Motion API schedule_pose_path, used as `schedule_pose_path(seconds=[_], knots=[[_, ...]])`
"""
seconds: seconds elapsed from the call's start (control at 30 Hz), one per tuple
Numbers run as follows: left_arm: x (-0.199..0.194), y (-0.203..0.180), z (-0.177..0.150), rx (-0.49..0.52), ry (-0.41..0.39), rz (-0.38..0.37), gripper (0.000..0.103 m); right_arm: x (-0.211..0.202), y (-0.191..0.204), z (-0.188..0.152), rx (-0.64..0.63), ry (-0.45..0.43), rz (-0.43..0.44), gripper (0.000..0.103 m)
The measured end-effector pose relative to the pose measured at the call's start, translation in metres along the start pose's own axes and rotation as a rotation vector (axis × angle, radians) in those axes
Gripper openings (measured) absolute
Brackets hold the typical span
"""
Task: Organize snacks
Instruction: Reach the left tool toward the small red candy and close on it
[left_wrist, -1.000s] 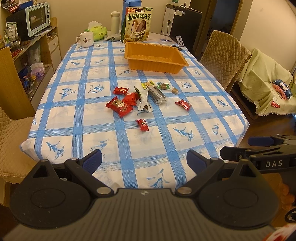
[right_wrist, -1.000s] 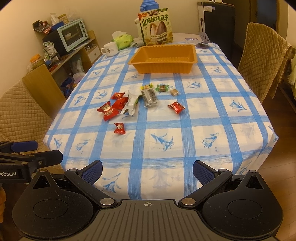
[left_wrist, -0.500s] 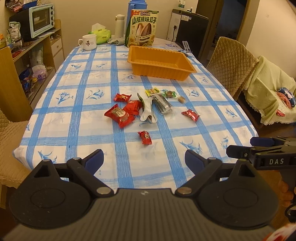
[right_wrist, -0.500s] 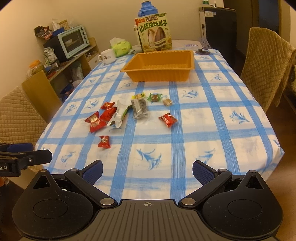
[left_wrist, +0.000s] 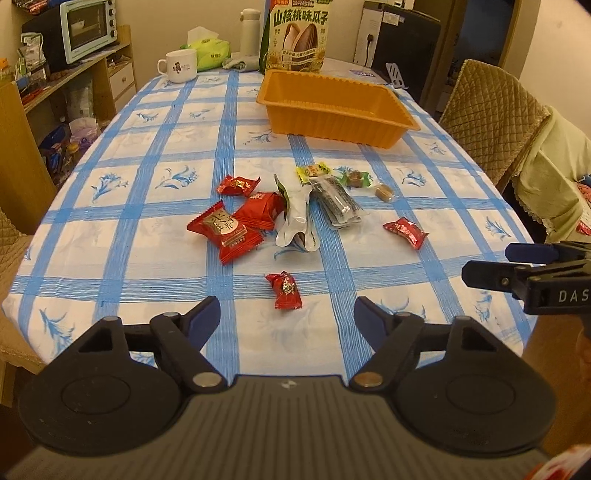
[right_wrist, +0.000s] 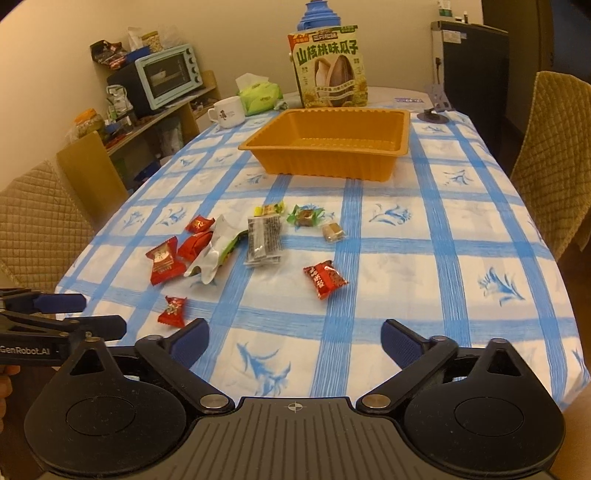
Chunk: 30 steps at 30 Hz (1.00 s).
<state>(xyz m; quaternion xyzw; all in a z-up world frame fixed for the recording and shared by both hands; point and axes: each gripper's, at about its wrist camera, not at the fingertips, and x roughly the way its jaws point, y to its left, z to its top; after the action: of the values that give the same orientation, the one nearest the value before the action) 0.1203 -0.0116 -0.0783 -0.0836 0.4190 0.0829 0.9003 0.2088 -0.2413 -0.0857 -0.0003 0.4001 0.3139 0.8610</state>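
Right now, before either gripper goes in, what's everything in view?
tray: 1, orange, empty, far half of table
red packets: 5, red, loose, mid-table
white pouch: 1, white and green, lying beside the red packets
clear packet: 1, dark contents, right of pouch
small sweets: 3, yellow-green, green, tan, behind clear packet
seed bag: 1, green, upright behind tray
mug: 1, white, far left corner
tissue pack: 1, green, behind mug
bottle: 1, white, far end
oven: 1, pale blue, shelf at left
chairs: 3, tan quilted covers, around table
left gripper: open, near edge
right gripper: open, near edge
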Motion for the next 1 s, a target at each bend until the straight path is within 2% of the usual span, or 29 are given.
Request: schedule_pose_path(seconds=[0.37, 0.43, 0.5, 0.7, 0.93, 1.0], knots=[[0.052, -0.012, 0.012, -0.053, 0.045, 0.062, 0.056, 0.038, -0.034, 0.026, -0.059, 0.043, 0.044, 0.084], [0.059, -0.012, 0.013, -0.069, 0.055, 0.070, 0.047, 0.043, -0.039, 0.030, -0.069, 0.050, 0.056, 0.083], [0.065, -0.011, 0.014, -0.089, 0.065, 0.076, 0.043, 0.048, -0.044, 0.033, -0.078, 0.056, 0.070, 0.080], [0.076, -0.011, 0.016, -0.123, 0.078, 0.101, 0.037, 0.061, -0.053, 0.040, -0.102, 0.073, 0.107, 0.073], [0.084, -0.013, 0.016, -0.149, 0.089, 0.118, 0.019, 0.073, -0.059, 0.045, -0.133, 0.092, 0.145, 0.068], [0.084, -0.014, 0.016, -0.154, 0.088, 0.122, 0.019, 0.076, -0.060, 0.046, -0.144, 0.096, 0.155, 0.065]])
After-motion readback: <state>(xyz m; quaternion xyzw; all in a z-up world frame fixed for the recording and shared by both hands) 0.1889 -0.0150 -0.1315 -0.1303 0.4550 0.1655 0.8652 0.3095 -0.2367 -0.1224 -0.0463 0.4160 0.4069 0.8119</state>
